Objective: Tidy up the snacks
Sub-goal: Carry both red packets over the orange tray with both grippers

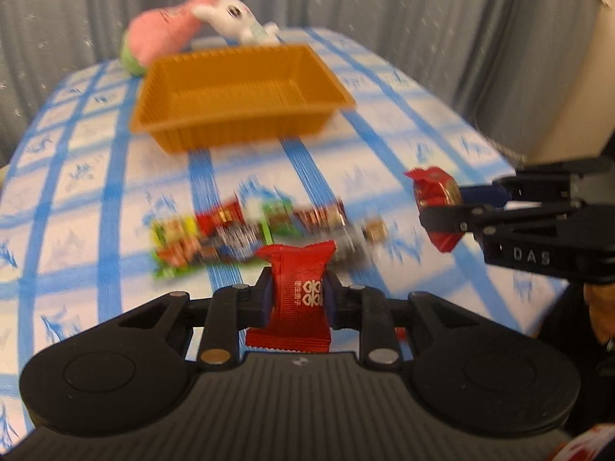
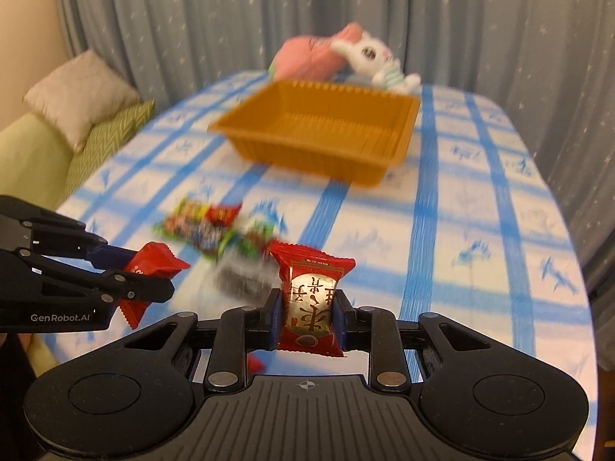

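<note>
My left gripper (image 1: 296,295) is shut on a plain red snack packet (image 1: 296,269), held above the table. My right gripper (image 2: 309,305) is shut on a red and gold snack packet (image 2: 311,288), also lifted. In the left wrist view the right gripper (image 1: 438,207) shows at the right with its red and gold packet (image 1: 434,188). In the right wrist view the left gripper (image 2: 142,280) shows at the left with its red packet (image 2: 157,261). A blurred pile of several snack packets (image 1: 246,230) (image 2: 215,230) lies on the cloth. An orange tray (image 1: 200,130) (image 2: 246,130) stands empty behind the pile.
The table has a blue and white checked cloth (image 1: 384,115) (image 2: 480,192). A pink and white plush toy (image 1: 200,19) (image 2: 346,53) lies behind the tray. Grey curtains hang at the back. A green sofa with a beige cushion (image 2: 80,92) stands left of the table.
</note>
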Motion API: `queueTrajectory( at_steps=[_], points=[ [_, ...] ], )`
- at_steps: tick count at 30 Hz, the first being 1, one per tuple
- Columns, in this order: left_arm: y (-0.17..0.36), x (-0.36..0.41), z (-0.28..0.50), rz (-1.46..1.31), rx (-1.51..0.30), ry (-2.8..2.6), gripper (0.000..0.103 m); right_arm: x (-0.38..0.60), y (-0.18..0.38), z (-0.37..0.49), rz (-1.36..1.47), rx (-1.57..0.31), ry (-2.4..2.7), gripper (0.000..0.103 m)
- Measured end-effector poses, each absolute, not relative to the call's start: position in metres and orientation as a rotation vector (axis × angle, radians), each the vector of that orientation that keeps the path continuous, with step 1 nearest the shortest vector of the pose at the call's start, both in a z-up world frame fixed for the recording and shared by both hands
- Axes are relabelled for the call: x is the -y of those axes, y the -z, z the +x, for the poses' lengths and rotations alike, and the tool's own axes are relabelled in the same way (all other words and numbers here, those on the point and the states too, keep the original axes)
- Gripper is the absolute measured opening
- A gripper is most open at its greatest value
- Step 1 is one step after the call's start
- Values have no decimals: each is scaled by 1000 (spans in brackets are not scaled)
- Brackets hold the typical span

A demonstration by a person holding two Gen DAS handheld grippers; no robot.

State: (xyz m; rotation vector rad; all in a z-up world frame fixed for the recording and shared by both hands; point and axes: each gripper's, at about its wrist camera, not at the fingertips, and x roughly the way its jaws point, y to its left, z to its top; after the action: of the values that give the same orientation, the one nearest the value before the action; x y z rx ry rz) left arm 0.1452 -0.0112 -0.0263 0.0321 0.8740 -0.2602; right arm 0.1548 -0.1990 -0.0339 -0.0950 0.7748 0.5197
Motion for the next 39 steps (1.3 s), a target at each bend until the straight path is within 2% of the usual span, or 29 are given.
queueTrajectory(
  at_steps=[12, 23, 39],
  points=[
    [-10, -16, 227, -25, -725, 182, 23, 179, -2, 228, -21, -637, -451, 27],
    [5, -40, 300, -46, -694, 155, 23, 156, -3, 300, -6, -624, -421, 27],
    [20, -53, 367, -106, -699, 148, 23, 136, 23, 378, 35, -704, -365, 27]
  ],
)
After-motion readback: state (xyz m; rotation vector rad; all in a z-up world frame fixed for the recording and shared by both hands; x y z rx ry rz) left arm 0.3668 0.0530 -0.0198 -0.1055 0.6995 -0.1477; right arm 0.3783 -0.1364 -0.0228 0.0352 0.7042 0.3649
